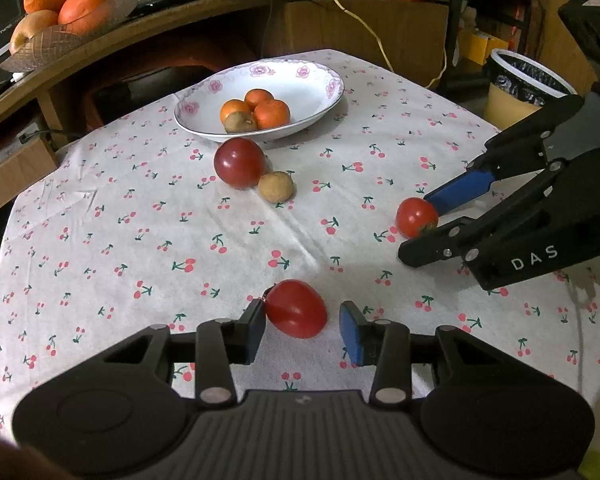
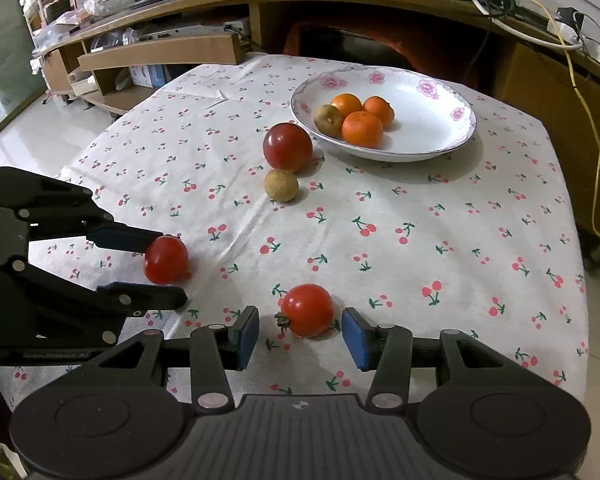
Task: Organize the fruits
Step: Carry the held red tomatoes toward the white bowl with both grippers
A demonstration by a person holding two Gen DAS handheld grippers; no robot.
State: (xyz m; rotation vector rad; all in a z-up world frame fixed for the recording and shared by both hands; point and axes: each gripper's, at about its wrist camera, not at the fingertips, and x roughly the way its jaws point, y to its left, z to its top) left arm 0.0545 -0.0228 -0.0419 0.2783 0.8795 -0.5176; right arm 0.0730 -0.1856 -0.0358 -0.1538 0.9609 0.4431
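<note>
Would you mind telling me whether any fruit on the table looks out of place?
Yes: four pieces lie loose on the tablecloth outside the bowl: a big red fruit touching a small tan one near its rim, and two small red fruits between open tools.

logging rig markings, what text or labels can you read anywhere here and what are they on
"DAS": white letters on the black body of the right hand-held gripper, left wrist view.
Faint lettering on the side of the left hand-held gripper, right wrist view: too blurred to read.
White print on dark equipment on the desk: too small to read.
</note>
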